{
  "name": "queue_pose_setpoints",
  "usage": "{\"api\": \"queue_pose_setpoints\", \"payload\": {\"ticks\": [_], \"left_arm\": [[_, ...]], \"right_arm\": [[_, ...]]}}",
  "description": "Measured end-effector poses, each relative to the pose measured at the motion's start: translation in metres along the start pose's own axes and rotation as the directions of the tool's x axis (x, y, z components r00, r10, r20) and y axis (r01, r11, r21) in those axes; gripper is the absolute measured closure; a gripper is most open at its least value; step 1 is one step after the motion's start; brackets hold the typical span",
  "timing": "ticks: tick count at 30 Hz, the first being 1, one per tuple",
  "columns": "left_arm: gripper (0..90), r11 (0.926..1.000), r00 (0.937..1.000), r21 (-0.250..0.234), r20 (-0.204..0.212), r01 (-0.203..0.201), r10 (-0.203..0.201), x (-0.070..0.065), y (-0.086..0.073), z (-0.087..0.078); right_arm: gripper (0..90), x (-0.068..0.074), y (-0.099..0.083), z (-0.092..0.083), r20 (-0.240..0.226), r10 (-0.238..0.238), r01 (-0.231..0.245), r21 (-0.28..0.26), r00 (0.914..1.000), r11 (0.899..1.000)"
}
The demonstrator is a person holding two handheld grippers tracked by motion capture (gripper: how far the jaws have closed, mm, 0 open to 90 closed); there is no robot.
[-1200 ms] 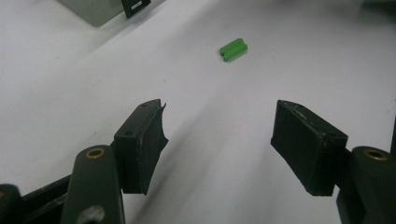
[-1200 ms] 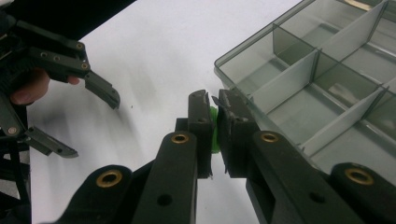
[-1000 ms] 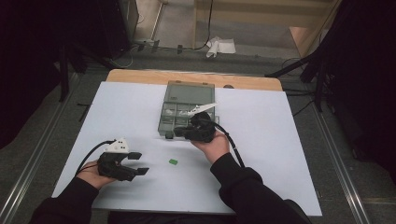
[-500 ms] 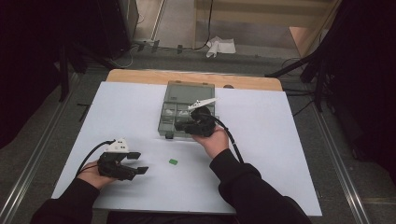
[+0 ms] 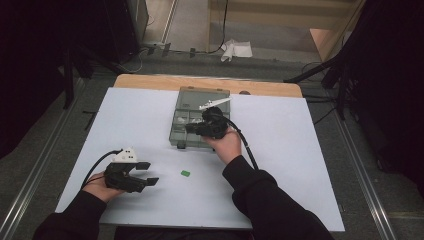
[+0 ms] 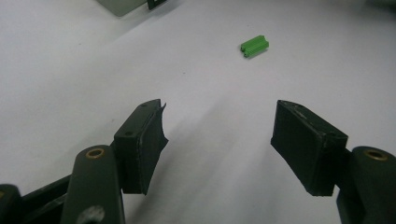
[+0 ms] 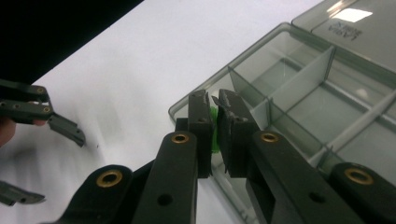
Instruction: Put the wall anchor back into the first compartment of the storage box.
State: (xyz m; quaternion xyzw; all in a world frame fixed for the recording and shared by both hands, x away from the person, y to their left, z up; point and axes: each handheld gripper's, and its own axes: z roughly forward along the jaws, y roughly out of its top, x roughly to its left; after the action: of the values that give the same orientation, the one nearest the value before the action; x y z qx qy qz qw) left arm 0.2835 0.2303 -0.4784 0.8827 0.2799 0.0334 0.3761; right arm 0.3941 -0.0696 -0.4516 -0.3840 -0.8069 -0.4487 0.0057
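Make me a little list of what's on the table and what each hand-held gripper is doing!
table cover: white sheet
box: clear grey box with dividers, lid open, its compartments look bare
left hand-held gripper: jaws open, nothing between them, low over the sheet
right hand-held gripper: jaws shut on a small green piece, at the near corner of the box
loose piece: second green piece lying on the sheet, between the two hands
likely next step: held piece goes into a compartment
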Motion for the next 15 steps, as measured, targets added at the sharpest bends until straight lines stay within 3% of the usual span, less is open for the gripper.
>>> {"api": "queue_pose_setpoints", "payload": {"ticks": [15], "left_arm": [[33.0,1.0000,1.0000,0.000,0.003,0.003,-0.003,0.001,-0.002,-0.001]], "right_arm": [[85.3,-0.010,0.017,0.019,0.015,0.022,-0.022,-0.003,0.9997,1.000]]}}
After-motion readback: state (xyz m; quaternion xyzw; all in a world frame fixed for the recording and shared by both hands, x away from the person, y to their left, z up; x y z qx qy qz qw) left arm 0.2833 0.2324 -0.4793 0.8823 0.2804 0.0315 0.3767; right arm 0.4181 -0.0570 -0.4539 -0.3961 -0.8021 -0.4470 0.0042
